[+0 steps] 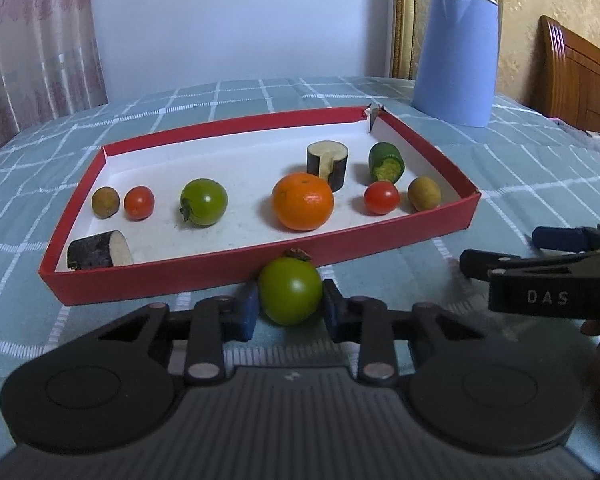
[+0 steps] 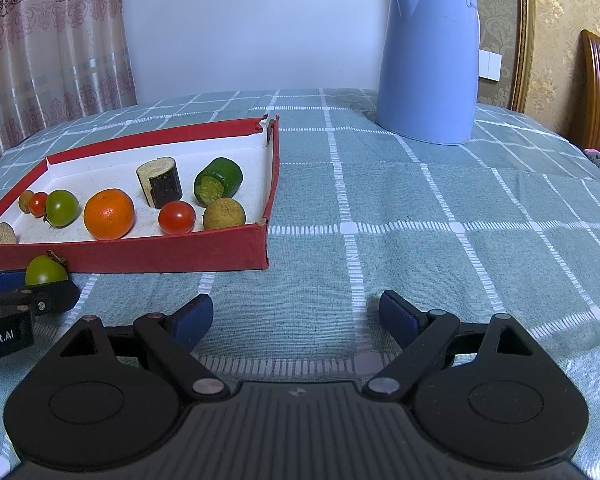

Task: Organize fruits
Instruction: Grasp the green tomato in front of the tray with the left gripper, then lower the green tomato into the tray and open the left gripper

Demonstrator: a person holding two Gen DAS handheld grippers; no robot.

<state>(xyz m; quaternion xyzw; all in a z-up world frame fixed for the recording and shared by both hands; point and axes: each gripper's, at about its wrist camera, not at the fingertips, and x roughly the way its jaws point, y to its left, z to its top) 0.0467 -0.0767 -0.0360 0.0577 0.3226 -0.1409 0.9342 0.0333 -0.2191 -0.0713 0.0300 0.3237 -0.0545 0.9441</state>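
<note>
Green tomato sits clamped between the left gripper pads just outside the red tray's near wall, apparently awaiting a lift inside, while the right gripper idles wide and empty.

A tray sits on the tabletop with an orange near its middle, a kettle behind to its right, and one tomato outside, just before the tray's front wall.
</note>
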